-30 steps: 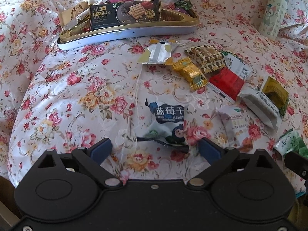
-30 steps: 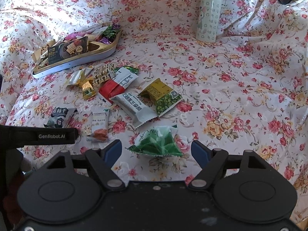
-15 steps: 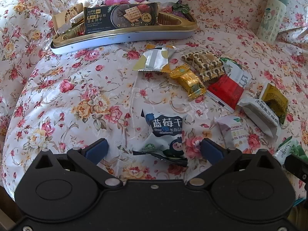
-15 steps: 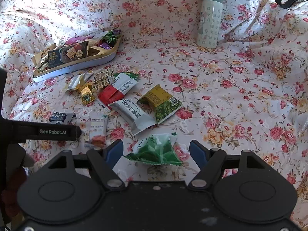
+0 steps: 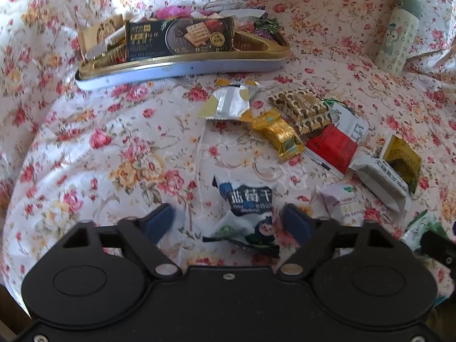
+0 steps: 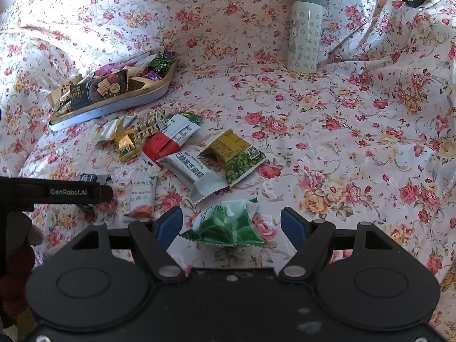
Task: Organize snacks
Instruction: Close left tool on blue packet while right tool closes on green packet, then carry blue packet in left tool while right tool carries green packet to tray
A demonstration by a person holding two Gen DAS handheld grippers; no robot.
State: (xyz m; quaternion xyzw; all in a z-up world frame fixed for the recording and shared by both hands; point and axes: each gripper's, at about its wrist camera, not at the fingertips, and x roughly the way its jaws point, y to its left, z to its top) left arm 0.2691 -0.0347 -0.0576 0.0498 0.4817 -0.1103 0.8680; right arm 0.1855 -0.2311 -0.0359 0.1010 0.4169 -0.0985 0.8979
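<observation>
Grippers straddle blueberry packet, green packet, seemingly untouched.

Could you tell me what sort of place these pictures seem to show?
Probably a bed or sofa at home: a soft, rumpled floral quilt covers everything, with a patterned flask standing on it and loose snack packets beside a tin tray.

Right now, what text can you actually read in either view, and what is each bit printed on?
"GenRobot.AI": side of the left gripper.
"蓝莓干": dark blue packet between the left gripper's fingers.
"HAWTHORN": white packet, partly cut off.
Cracker pack in the tray, other wrappers: print too blurred.
</observation>
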